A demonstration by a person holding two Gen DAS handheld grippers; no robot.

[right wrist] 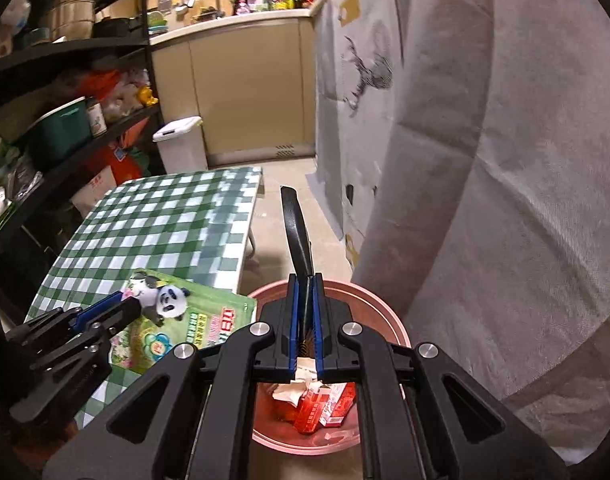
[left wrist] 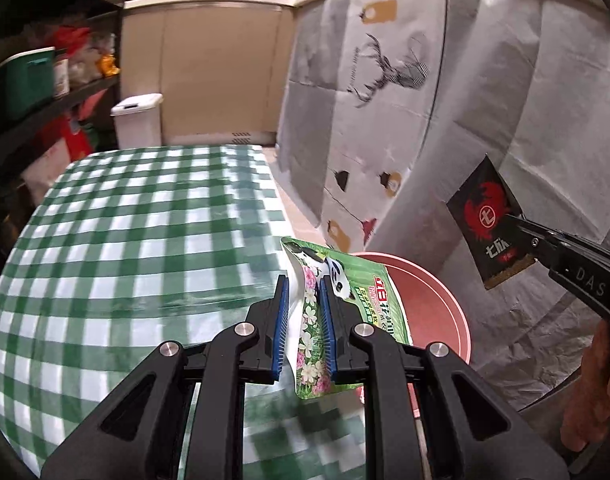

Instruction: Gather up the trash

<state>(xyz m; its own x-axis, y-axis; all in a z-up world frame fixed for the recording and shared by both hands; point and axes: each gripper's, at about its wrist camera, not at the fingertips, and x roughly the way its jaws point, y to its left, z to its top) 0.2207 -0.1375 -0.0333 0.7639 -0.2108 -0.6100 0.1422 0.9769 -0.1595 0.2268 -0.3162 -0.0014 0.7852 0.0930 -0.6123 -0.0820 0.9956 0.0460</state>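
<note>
From the left wrist, the left gripper [left wrist: 305,312] pinches the green panda wrapper [left wrist: 337,304] at the red bin [left wrist: 445,312] rim, while from the right wrist, the right gripper [right wrist: 305,320] clamps a black packet [right wrist: 297,232] above it; both should centre over the bin before releasing.

Little here can be read. The right gripper [left wrist: 519,216] carries pale capitals "DAS" on its black arm — any further letters are cut off at the frame edge. The black packet [left wrist: 485,220] in its jaws bears a red swirl emblem enclosing a white ring with the character "七", and below it larger white characters starting "七" (the rest is hidden behind the finger). The green panda packet [right wrist: 193,320], clamped in the left gripper [left wrist: 305,312], has a red block with white characters and rows of green-and-white print — too blurred to make out.
</note>
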